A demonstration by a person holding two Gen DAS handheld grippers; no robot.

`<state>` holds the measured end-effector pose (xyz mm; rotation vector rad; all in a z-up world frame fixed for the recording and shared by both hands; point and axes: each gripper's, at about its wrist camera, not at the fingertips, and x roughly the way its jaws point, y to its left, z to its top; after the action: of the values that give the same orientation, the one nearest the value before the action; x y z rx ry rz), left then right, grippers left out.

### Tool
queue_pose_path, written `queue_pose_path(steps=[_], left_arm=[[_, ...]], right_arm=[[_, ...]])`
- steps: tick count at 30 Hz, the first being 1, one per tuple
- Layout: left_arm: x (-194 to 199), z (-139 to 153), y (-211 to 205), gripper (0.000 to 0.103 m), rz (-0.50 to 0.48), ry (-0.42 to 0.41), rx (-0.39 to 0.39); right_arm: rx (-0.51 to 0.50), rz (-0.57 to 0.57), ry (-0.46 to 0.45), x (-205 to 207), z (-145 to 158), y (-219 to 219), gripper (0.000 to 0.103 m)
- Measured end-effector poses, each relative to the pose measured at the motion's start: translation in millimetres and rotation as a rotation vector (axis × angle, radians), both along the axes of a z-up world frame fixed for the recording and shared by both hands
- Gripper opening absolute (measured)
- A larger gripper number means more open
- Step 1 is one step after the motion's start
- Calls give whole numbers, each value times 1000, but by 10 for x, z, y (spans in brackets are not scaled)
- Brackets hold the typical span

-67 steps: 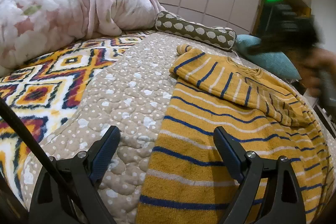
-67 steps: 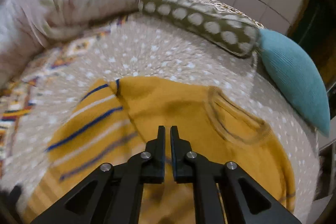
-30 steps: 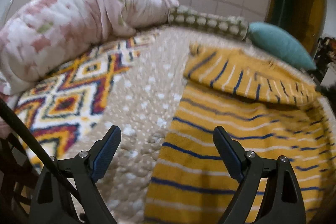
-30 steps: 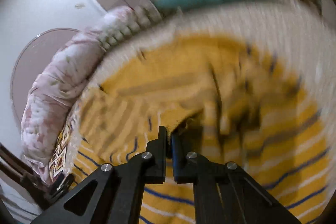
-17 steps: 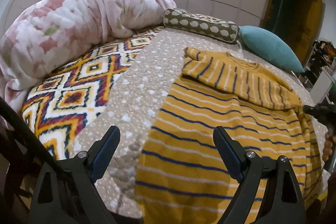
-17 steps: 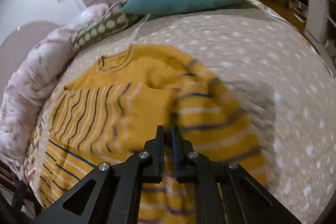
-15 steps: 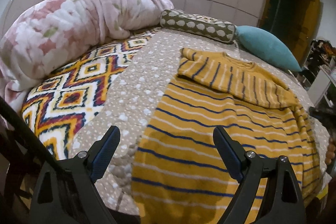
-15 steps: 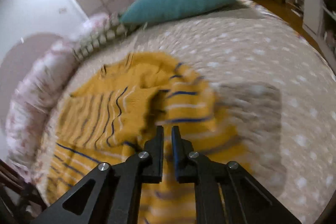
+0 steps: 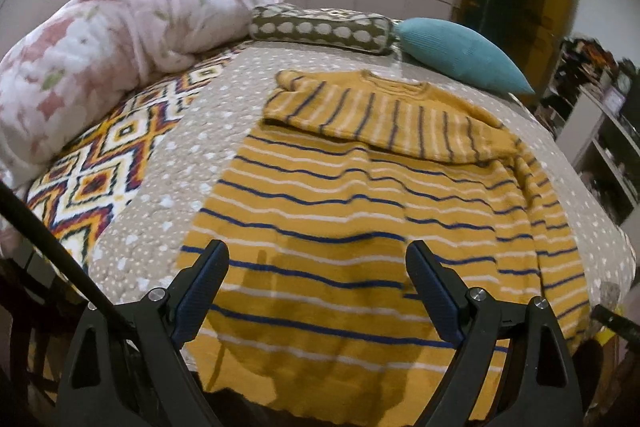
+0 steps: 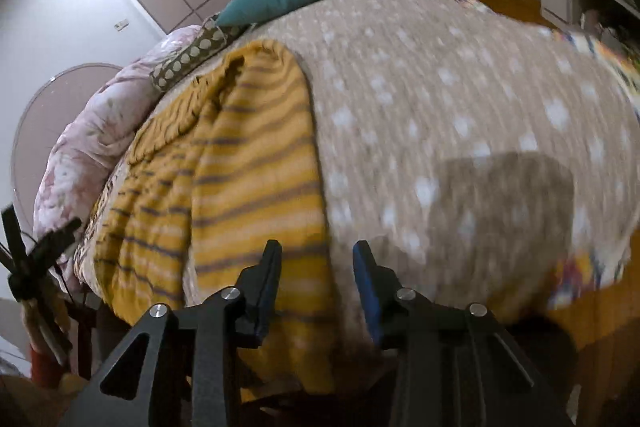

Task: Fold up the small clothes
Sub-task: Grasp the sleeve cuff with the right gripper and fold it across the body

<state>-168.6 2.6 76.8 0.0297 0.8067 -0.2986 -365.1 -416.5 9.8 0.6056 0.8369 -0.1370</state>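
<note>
A mustard-yellow sweater (image 9: 360,211) with blue and white stripes lies flat on the dotted beige bedspread (image 9: 224,123). One sleeve (image 9: 384,115) is folded across its chest. My left gripper (image 9: 316,267) is open and empty, held above the sweater's hem near the bed's front edge. In the right wrist view the sweater (image 10: 248,163) lies to the left, its right edge running toward me. My right gripper (image 10: 318,259) is open and empty, over that edge at the hem corner.
A pink floral duvet (image 9: 112,39) is heaped at the back left. A dotted bolster (image 9: 320,27) and a teal pillow (image 9: 460,55) lie along the back. A patterned blanket (image 9: 112,147) covers the bed's left side. Shelves (image 9: 604,147) stand to the right.
My right gripper has opened and swung down to the sweater's right hem corner. My left gripper has pulled back toward the bed's front edge, still open. The sleeve now lies across the chest.
</note>
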Motion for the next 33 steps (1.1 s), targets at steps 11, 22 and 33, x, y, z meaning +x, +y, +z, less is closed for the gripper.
queue_pose_path(steps=[11,22,33], left_arm=[[-192,110,-215,89,-66,-14,25],[-190,194,-65,89,-49,-27,-17],[-128,148,291,89,19,-30,-71]], right_arm=[[118,39,-56,-38,-324,358,23],[-115,-275,-210,-404,984,-989,8],[-122,-270,-118,401,1396,-1255,8]])
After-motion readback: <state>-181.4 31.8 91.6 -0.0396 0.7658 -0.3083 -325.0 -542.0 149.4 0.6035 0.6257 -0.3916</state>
